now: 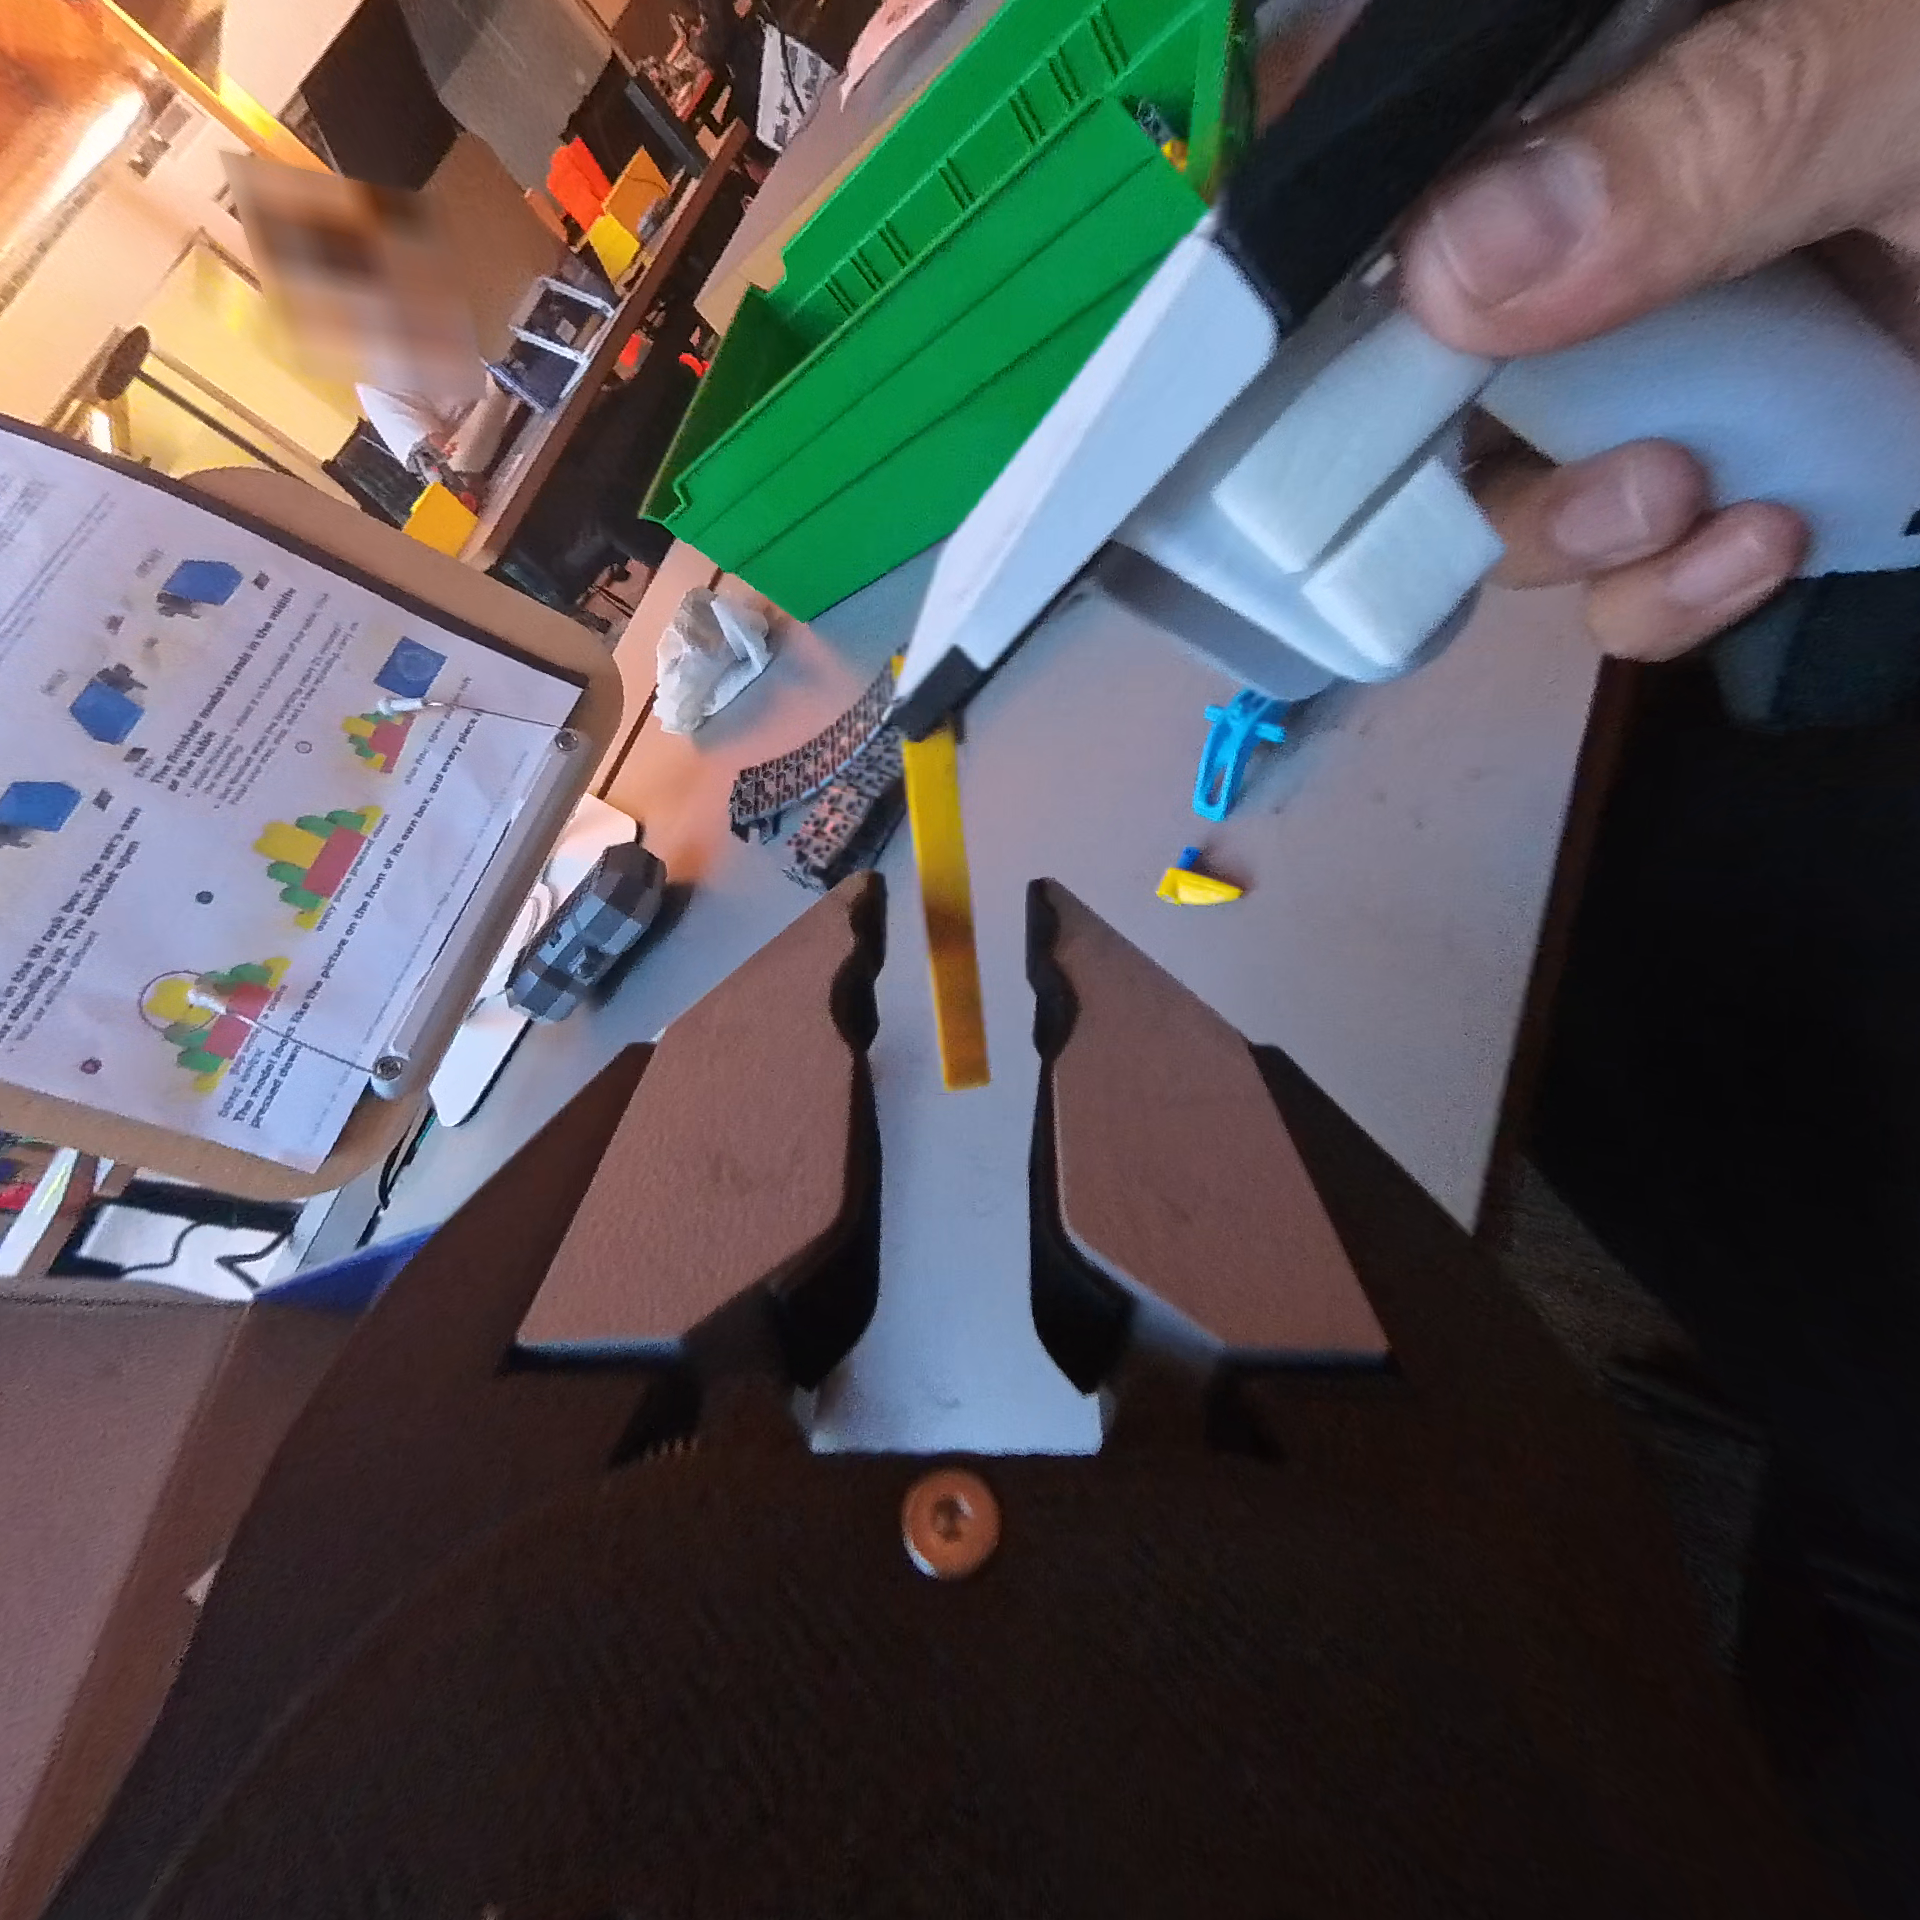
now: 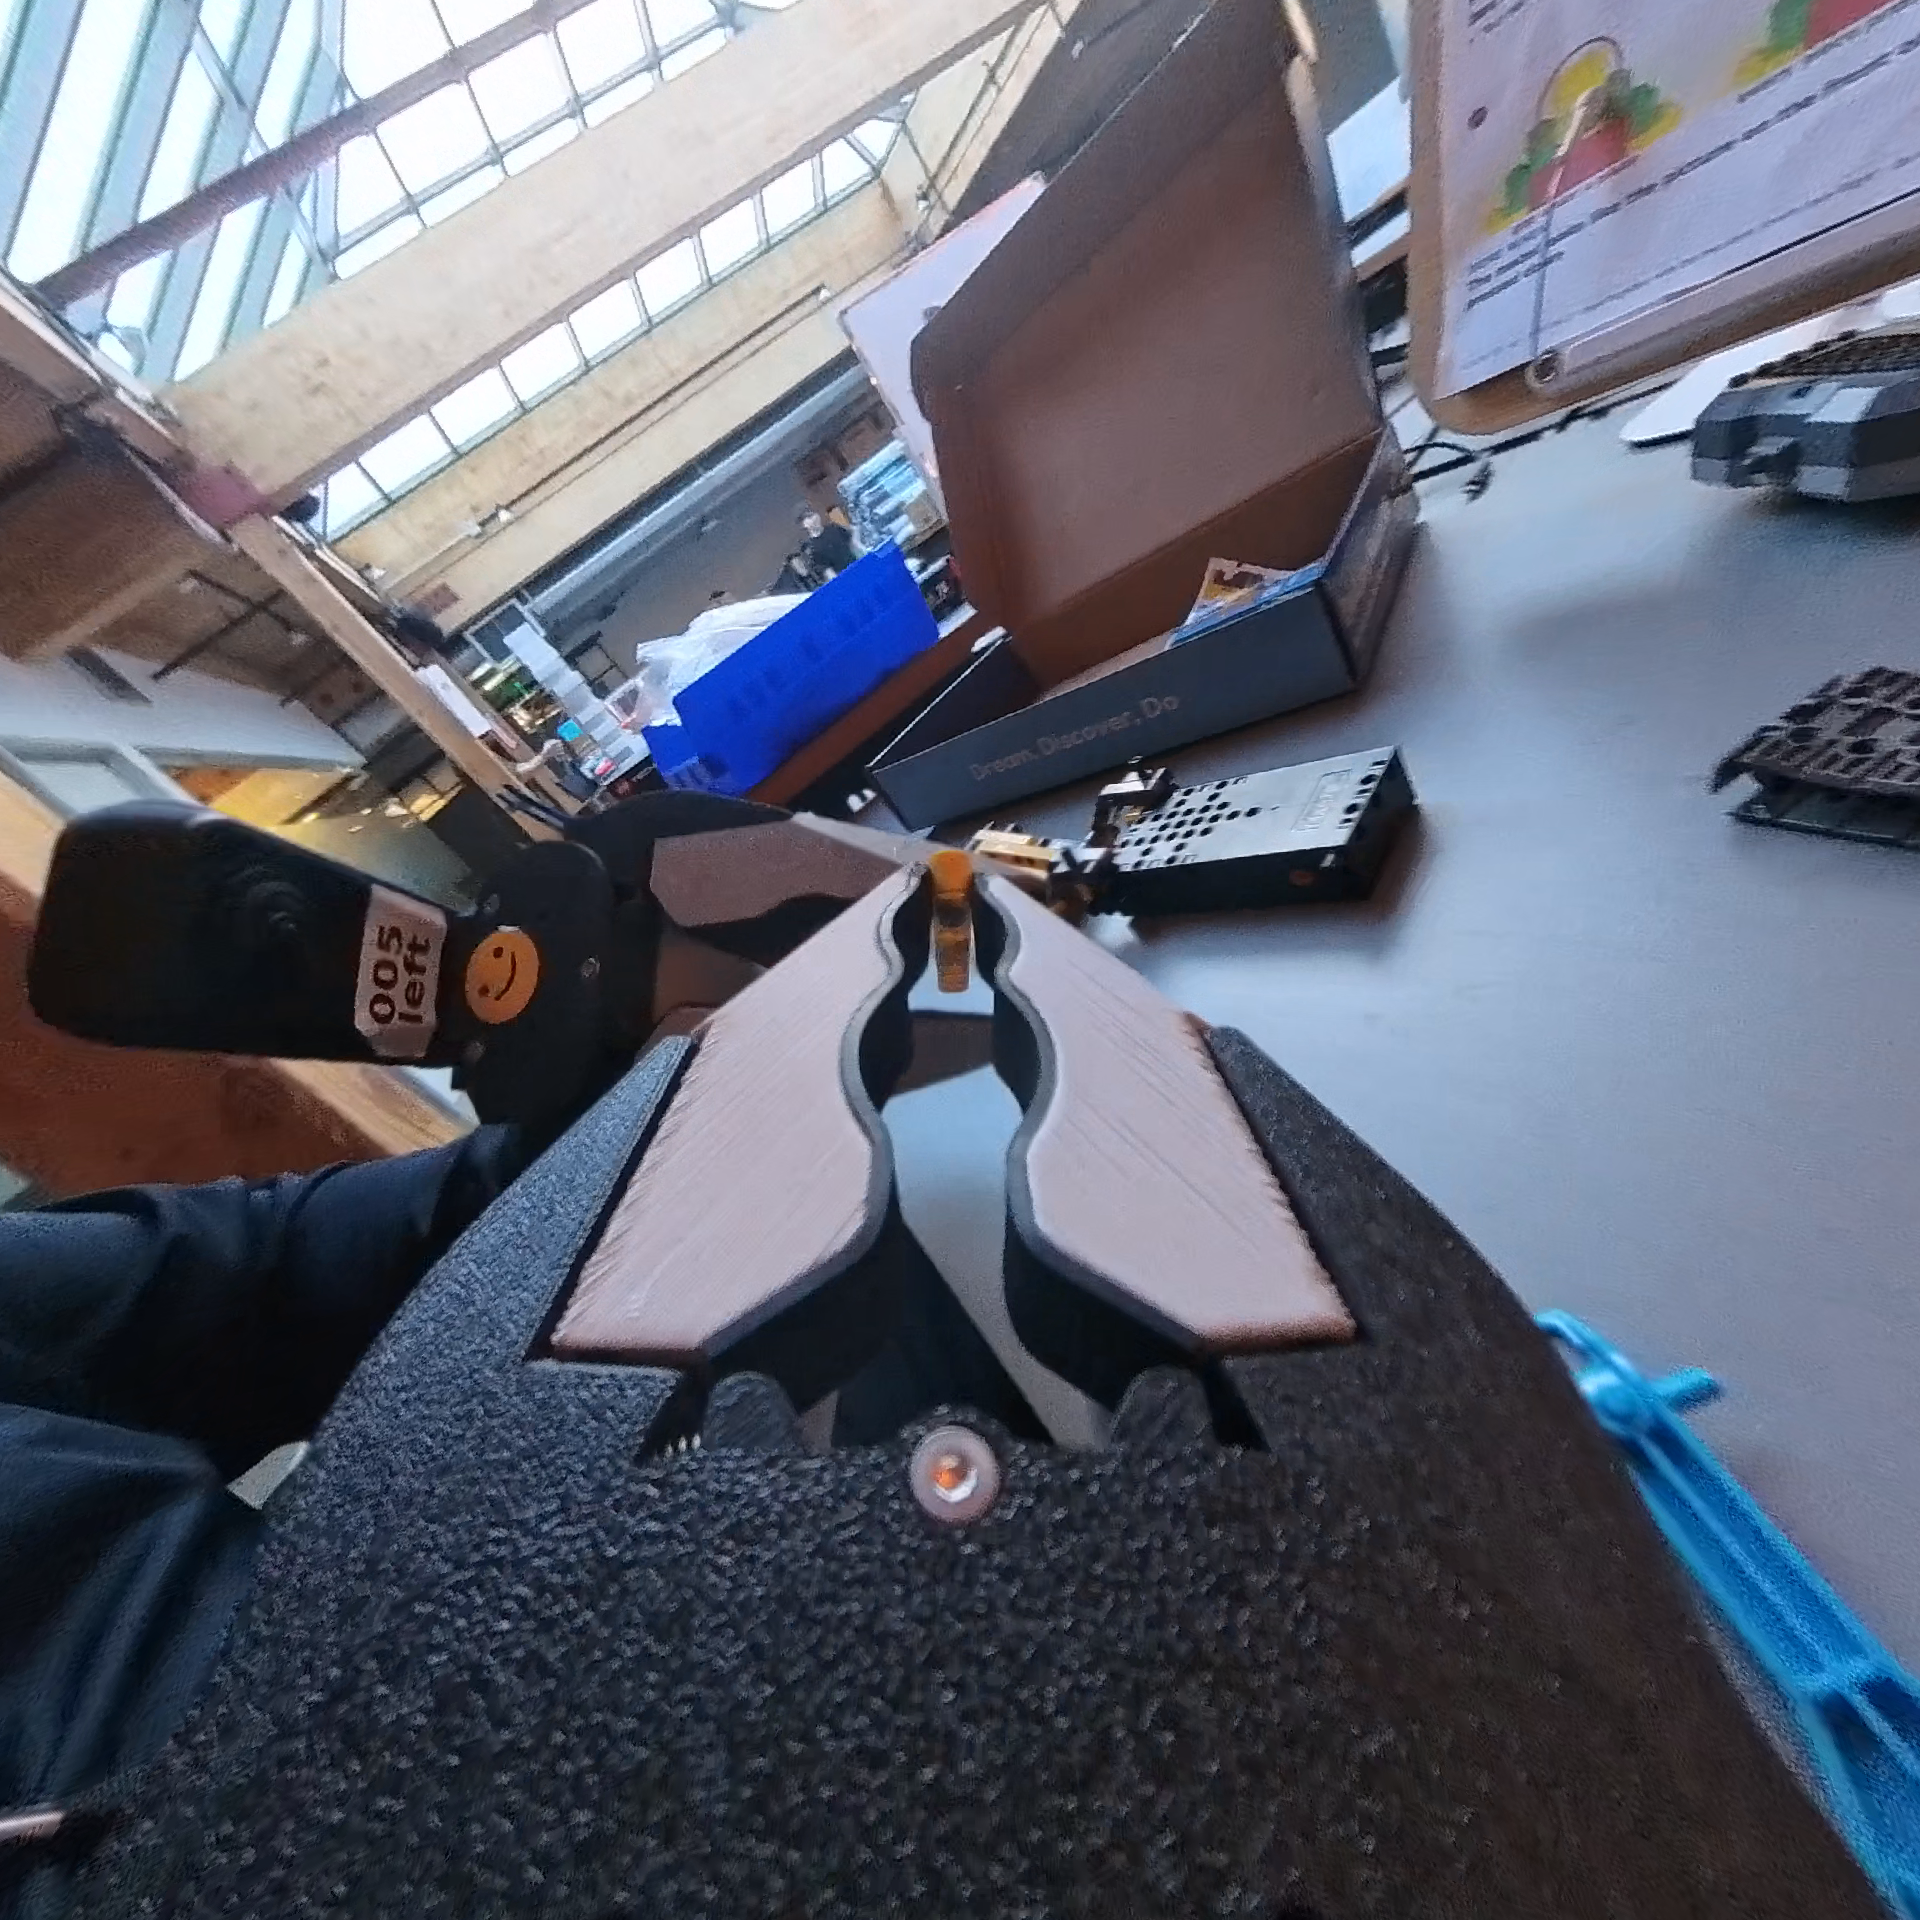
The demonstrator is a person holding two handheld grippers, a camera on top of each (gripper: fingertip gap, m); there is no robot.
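Note:
My left gripper (image 1: 956,896) is open. A long flat yellow strip (image 1: 951,935) hangs between its fingers, and I see no contact with either pad. My right gripper (image 2: 951,878) is shut on the top end of that strip (image 2: 951,935). In the left wrist view the right gripper (image 1: 916,707) comes in from the upper right as a white body in a person's hand (image 1: 1621,343). In the right wrist view the left gripper's black body (image 2: 312,935) sits just to the left. Both are above the grey table (image 1: 1351,987).
A green bin (image 1: 935,312), black track pieces (image 1: 821,774), a grey brick model (image 1: 592,945), a light blue part (image 1: 1231,758), a small yellow piece (image 1: 1195,885) and a clipboard with a printed sheet (image 1: 260,810) lie around. An open cardboard box (image 2: 1143,416) and a black perforated block (image 2: 1268,831) sit ahead of the right gripper. The grippers are tip to tip, or close to it. The left tips stand about 9 centimetres off the small yellow piece (image 1: 1195,885).

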